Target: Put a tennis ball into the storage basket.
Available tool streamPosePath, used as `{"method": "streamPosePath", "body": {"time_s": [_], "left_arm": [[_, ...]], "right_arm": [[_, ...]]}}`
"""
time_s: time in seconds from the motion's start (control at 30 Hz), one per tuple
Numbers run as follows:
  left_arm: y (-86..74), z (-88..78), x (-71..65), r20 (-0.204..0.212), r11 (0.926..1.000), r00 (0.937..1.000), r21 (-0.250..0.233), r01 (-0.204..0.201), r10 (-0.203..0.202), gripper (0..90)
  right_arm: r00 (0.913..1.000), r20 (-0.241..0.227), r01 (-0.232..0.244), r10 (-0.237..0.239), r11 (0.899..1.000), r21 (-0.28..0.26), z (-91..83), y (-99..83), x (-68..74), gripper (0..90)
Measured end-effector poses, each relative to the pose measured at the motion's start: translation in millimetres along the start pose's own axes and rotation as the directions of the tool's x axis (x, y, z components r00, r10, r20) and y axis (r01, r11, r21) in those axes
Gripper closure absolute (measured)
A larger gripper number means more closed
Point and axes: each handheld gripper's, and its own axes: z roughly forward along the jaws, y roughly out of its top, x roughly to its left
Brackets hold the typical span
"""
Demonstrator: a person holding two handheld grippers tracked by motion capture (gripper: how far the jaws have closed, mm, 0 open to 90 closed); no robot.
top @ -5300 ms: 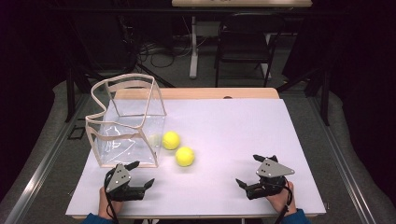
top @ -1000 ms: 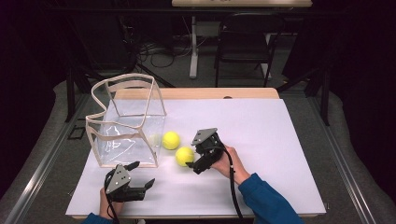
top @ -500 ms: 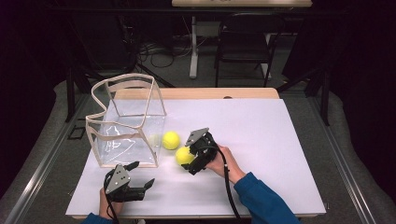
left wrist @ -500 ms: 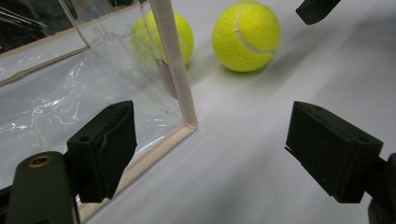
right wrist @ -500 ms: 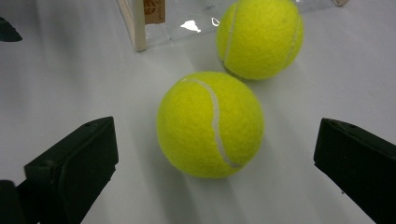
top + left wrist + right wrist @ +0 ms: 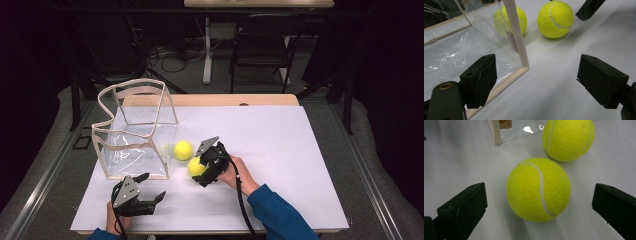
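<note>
Left gripper [image 6: 150, 200] rests near the table's front edge [image 6: 200, 232], jaws spread wide and holding nothing; in the left gripper view its jaws frame bare white surface, with the bag's [image 6: 135, 135] taped corner just ahead on the left. Open table lies to its right and front.

Right gripper [image 6: 202, 170] sits farther in, near mid-table, jaws wide apart on either side of the near ball [image 6: 538, 189] without touching it; in the right gripper view a clear gap shows between each jaw and the ball. Right of this gripper the table is bare out to its right edge.

Near ball: yellow felt with a curved white seam, resting on the white surface. The far ball [image 6: 568, 138], same colour and seam, lies just beyond it, slightly apart, and close beside the bag's lower corner.

Bag: clear plastic with beige tape edging, standing open-topped on the table's left half, its rim sagging unevenly. Beyond it, a strip of wooden tabletop [image 6: 210, 100] marks the far edge.
</note>
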Motion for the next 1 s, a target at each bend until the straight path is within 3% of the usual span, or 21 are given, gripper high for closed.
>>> {"method": "streamPosePath", "body": {"time_s": [1.0], "left_arm": [[-0.1, -0.2, 0.0, 0.002, 1.0, 1.0, 0.0, 0.002, -0.002, 16.2]], "right_arm": [[0.9998, -0.011, -0.017, 0.018, 0.999, 0.034, 23.4, 2.3, 0.4, 0.0]]}}
